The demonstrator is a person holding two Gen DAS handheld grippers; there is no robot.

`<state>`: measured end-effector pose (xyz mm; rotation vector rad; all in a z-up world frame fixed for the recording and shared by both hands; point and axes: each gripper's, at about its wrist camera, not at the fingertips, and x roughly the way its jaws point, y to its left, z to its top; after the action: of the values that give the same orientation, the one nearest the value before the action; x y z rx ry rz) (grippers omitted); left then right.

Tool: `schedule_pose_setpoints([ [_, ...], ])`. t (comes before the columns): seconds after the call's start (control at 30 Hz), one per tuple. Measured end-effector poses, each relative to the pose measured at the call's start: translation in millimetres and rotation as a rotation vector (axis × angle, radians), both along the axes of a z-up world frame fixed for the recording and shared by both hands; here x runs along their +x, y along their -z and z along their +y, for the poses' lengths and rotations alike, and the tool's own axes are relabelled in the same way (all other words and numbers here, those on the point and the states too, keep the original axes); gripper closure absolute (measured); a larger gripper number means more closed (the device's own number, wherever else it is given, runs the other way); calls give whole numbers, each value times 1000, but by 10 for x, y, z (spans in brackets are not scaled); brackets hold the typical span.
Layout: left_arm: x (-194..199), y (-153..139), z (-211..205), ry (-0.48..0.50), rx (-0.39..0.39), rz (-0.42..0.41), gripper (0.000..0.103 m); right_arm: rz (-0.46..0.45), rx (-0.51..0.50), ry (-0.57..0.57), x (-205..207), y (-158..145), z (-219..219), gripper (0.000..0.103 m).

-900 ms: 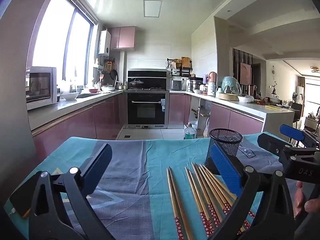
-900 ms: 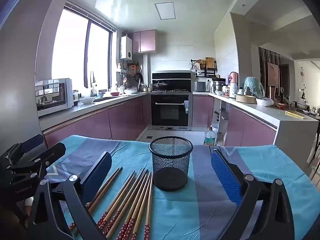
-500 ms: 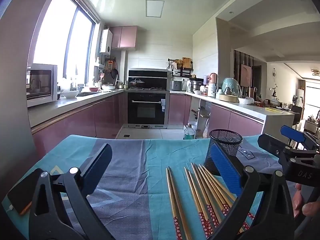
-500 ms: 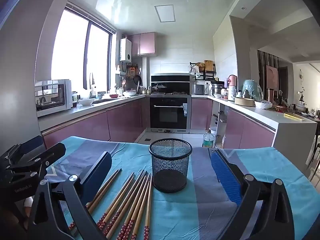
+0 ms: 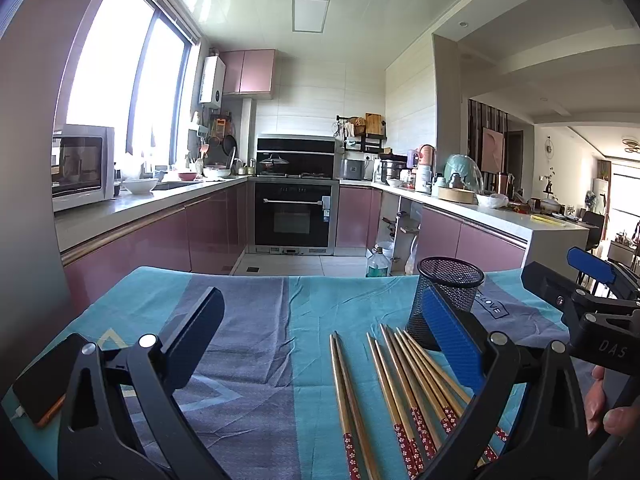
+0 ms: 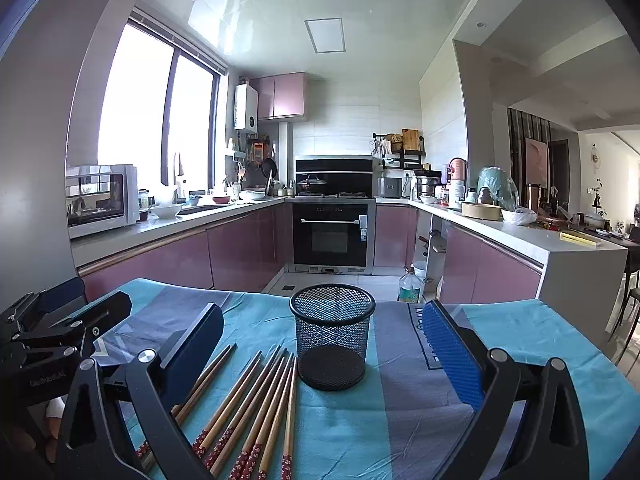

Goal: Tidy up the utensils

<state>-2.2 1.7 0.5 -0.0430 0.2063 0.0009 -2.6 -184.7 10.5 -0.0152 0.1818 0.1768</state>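
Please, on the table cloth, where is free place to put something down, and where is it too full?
Free: the cloth right of the mesh cup, out to the table's right edge, and the grey-blue stripe left of the chopsticks. Crowded: the strip just before the cup, where the chopsticks lie fanned close together. A phone takes the near-left corner.

Left gripper (image 5: 320,336): black plastic frame, silver pivot screws (image 5: 147,340), one dark pad, one ribbed blue pad (image 5: 450,340). Right gripper (image 6: 324,344): identical build; its side, seen from the left wrist, bears white lettering "DAS" (image 5: 612,349).
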Motion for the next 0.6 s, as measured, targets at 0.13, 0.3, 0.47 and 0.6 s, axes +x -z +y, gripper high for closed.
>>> schedule_pose_setpoints([
  [0.13,15,0,7,-3,-4,6,6,-2,-2,4,-18,5,-9,7],
  [0.3,19,-7,0,-3,-4,8,6,-5,-2,7,-31,6,-24,7],
  [0.47,26,-2,-5,-3,-4,7,6,-9,2,13,-57,-22,-26,7],
  [0.6,29,-5,-10,-4,-3,7,6,-9,3,14,-64,-34,-33,7],
])
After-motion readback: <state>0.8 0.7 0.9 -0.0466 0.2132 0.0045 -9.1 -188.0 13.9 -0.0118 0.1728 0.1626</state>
